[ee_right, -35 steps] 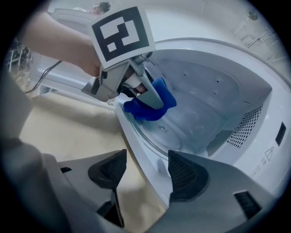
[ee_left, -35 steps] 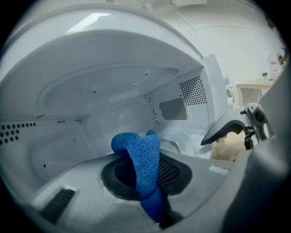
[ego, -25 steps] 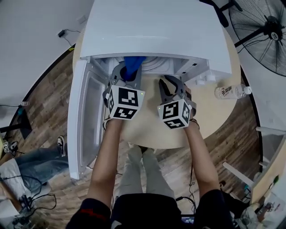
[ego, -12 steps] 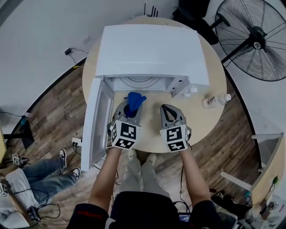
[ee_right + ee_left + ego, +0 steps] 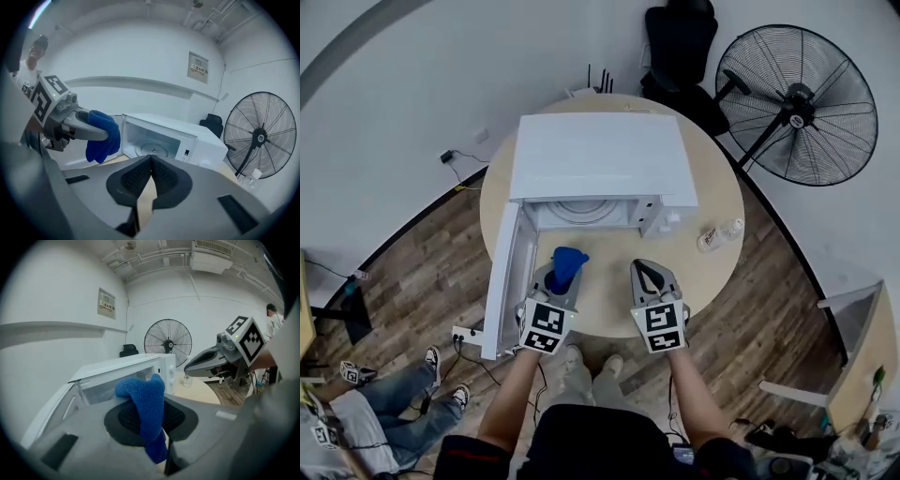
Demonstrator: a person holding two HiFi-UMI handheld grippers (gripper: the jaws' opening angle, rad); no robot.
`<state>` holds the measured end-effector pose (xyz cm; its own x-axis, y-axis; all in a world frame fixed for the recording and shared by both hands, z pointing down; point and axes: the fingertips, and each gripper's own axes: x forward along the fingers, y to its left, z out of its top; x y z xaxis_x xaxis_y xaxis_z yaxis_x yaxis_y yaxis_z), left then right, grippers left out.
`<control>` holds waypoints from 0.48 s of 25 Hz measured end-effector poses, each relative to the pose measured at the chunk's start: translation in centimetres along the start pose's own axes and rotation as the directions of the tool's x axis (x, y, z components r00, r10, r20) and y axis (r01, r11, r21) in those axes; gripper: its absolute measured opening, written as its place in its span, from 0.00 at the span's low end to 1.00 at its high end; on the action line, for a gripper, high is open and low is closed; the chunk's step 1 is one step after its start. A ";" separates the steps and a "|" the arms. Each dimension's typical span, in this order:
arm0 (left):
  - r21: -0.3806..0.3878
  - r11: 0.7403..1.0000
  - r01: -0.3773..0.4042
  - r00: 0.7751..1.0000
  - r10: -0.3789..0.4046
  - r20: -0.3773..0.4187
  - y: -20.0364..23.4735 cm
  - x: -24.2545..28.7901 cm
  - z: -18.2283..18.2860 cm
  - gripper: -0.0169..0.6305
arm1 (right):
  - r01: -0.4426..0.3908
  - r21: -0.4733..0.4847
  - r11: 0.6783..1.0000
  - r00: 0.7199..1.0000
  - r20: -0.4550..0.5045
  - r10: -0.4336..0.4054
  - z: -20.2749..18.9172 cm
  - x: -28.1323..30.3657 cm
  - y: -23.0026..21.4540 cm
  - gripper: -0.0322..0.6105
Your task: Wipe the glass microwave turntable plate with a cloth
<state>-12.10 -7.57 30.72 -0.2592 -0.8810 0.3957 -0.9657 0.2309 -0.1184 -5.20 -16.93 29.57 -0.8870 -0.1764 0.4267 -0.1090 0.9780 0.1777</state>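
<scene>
A white microwave (image 5: 600, 159) stands on a round wooden table (image 5: 712, 202), its door (image 5: 508, 281) swung open to the left. The glass turntable plate (image 5: 152, 149) lies inside the cavity and also shows as a pale disc (image 5: 586, 211) in the head view. My left gripper (image 5: 562, 270) is shut on a blue cloth (image 5: 566, 264) (image 5: 145, 411) that hangs from its jaws, held in front of the opening and outside it. My right gripper (image 5: 645, 275) (image 5: 151, 161) is shut with nothing in it, level with the left gripper and to its right.
A clear plastic bottle (image 5: 718, 233) lies on the table right of the microwave. A black standing fan (image 5: 792, 103) and a dark chair (image 5: 680, 42) stand behind the table. A seated person's legs (image 5: 398, 412) and cables are on the floor at lower left.
Both grippers have pulled back out of the microwave toward me and risen, the blue cloth coming out with the left one. The right gripper's jaws have closed.
</scene>
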 end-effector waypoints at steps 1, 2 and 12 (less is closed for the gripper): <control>-0.007 1.000 -0.004 1.000 0.004 0.014 -0.2 -0.7 0.7 0.11 | 0.003 0.012 1.000 1.000 0.009 -0.004 0.4 -0.7 0.0 0.07; -0.014 1.000 -0.008 1.000 0.008 0.028 -0.4 -1.5 1.4 0.11 | 0.006 0.025 1.000 1.000 0.019 -0.006 0.9 -1.4 -0.1 0.07; -0.012 0.999 -0.032 0.991 0.033 0.127 -2.4 -7.8 6.6 0.11 | 0.027 0.027 0.999 0.991 0.133 -0.031 5.5 -7.2 1.0 0.07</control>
<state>-7.72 -4.01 21.87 -0.2874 -0.9181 0.2729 -0.9570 0.2638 -0.1203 -1.35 -14.08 21.83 -0.9351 -0.1900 0.2991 -0.1452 0.9754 0.1657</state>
